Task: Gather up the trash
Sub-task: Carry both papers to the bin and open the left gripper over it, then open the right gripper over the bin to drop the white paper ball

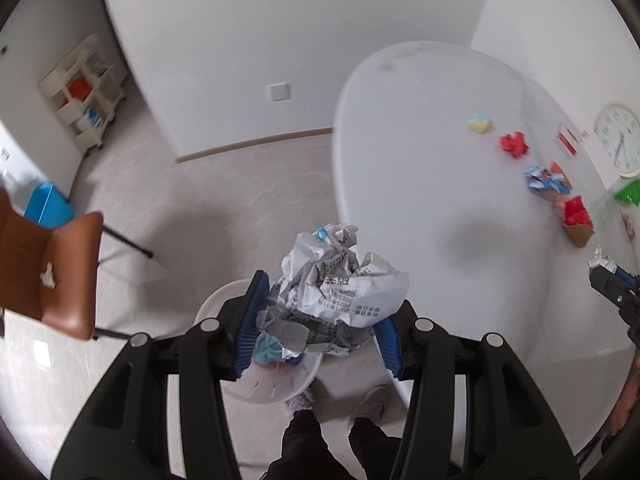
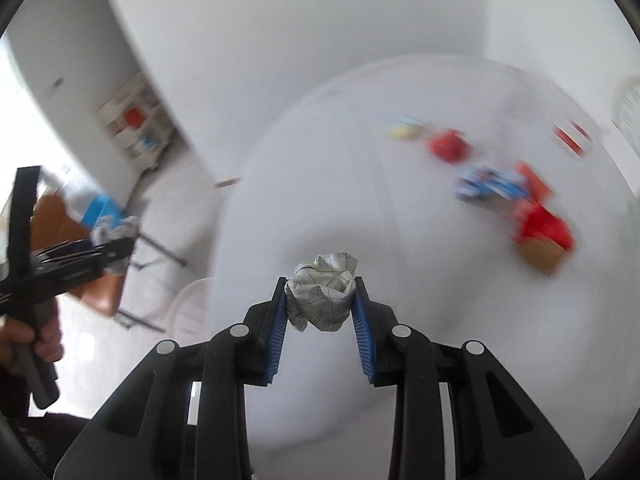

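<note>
In the left wrist view, the left gripper [image 1: 324,312] has its blue ribbed fingers [image 1: 252,320] clamped on a large crumpled newspaper wad [image 1: 340,280], grey-printed and sharply creased. It hangs above a white plastic waste bin [image 1: 276,388] on the floor, just off the rounded edge of the white table [image 1: 420,200]. The bin already holds some blue and pale scraps. Open pale floor stretches to the left as far as a brown leather chair [image 1: 52,268] on thin black legs. On the smooth tabletop, well apart from the near edge, lie a yellow wad [image 1: 480,124], a red crumpled wad [image 1: 514,145], a blue printed wrapper [image 1: 546,180] and a red-and-tan carton [image 1: 576,216].

In the right wrist view, blurred by motion, the right gripper [image 2: 322,304] pinches a small crumpled paper ball [image 2: 322,296], white with thin line print, between its blue ribbed pads [image 2: 362,320]. It sits above bare tabletop, with the table's curved edge to its left.
</note>
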`<act>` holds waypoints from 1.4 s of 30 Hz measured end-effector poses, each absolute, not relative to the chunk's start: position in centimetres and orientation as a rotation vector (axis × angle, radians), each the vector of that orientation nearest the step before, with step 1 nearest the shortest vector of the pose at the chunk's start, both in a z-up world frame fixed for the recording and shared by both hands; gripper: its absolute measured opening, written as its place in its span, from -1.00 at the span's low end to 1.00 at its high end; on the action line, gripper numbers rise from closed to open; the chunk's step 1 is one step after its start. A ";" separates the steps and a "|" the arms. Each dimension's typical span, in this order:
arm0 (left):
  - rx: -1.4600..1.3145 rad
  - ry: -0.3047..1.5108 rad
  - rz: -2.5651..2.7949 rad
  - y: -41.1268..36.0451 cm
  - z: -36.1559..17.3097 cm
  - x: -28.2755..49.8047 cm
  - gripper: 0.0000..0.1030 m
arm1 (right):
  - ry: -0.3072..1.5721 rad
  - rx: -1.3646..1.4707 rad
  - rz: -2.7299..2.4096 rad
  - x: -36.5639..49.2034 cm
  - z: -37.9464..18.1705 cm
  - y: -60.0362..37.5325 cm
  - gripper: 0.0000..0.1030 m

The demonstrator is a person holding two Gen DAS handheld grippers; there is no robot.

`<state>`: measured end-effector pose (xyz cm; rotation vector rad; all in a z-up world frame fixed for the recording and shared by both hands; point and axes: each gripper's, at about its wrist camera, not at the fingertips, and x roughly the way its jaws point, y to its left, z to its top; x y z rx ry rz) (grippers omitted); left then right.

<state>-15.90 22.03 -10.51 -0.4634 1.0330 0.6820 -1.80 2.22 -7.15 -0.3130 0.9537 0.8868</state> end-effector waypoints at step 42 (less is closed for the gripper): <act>-0.697 1.075 1.040 31.2 -16.2 -34.5 0.85 | 1.076 -0.707 1.366 -17.1 -14.3 23.9 -0.34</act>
